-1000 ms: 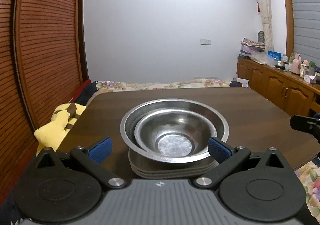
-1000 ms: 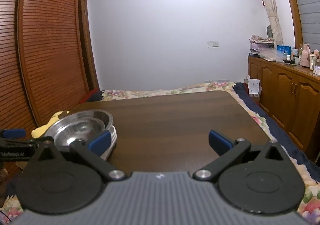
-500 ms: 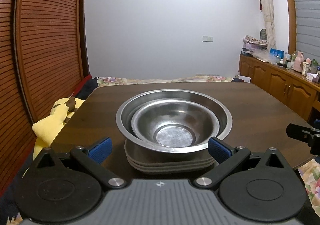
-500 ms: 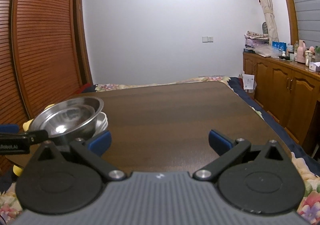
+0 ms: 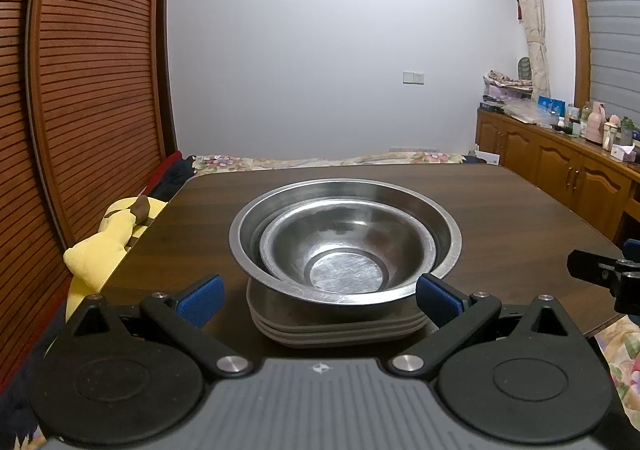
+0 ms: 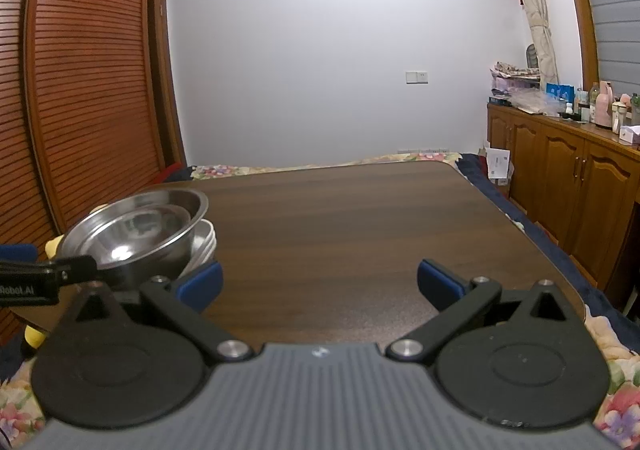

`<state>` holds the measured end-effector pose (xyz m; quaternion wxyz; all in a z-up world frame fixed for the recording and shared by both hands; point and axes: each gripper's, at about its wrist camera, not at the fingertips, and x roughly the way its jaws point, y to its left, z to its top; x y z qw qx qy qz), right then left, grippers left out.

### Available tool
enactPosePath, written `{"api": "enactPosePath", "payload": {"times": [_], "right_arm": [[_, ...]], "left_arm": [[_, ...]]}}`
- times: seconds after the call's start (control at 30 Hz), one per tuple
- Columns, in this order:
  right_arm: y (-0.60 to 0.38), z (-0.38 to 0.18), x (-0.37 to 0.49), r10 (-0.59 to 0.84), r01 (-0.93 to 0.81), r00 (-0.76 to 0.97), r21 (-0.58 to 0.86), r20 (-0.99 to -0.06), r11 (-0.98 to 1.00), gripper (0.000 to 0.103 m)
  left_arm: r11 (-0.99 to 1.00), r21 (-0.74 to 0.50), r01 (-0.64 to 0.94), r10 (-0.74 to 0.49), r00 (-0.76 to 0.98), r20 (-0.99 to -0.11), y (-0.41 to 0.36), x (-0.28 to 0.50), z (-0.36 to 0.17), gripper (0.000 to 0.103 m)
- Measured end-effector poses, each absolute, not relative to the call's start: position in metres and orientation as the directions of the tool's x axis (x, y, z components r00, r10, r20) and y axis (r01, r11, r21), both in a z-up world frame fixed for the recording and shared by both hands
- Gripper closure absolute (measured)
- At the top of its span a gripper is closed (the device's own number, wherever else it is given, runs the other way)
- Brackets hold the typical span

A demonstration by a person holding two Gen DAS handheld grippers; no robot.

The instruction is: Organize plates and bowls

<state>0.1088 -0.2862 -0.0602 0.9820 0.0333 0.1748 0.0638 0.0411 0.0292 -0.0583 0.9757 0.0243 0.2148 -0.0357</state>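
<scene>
Two nested steel bowls [image 5: 346, 250] sit on a stack of grey plates [image 5: 336, 326] on the dark wooden table [image 5: 500, 210]. My left gripper [image 5: 320, 296] is open and empty, its blue pads either side of the stack's near edge, not touching it. In the right wrist view the bowls [image 6: 136, 230] and plates [image 6: 206, 242] stand at the left. My right gripper [image 6: 318, 284] is open and empty over the bare table [image 6: 360, 218], to the right of the stack. The right gripper's finger [image 5: 600, 270] shows at the left wrist view's right edge.
A yellow plush toy [image 5: 108, 242] lies off the table's left edge beside a slatted wooden door [image 5: 88, 90]. A wooden cabinet [image 6: 580, 190] with bottles and boxes runs along the right wall. Floral bedding [image 5: 320, 161] lies beyond the table's far edge.
Both grippers have lowered and drawn back a little, so the bowl stack looks higher in both views. Both stay open; the bowls and plates have not moved.
</scene>
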Motion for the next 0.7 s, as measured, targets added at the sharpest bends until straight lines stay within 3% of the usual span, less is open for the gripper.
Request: {"api": "enactPosePath", "payload": {"times": [0.7], "right_arm": [[-0.2848,-0.0604,0.1100,0.136,-0.111,0.932,0.092,-0.337,0.990,0.000]], "left_arm": [[0.996,0.030,0.089,-0.068,0.905,-0.421,0.0275,0.0389,-0.0553,0.000]]}}
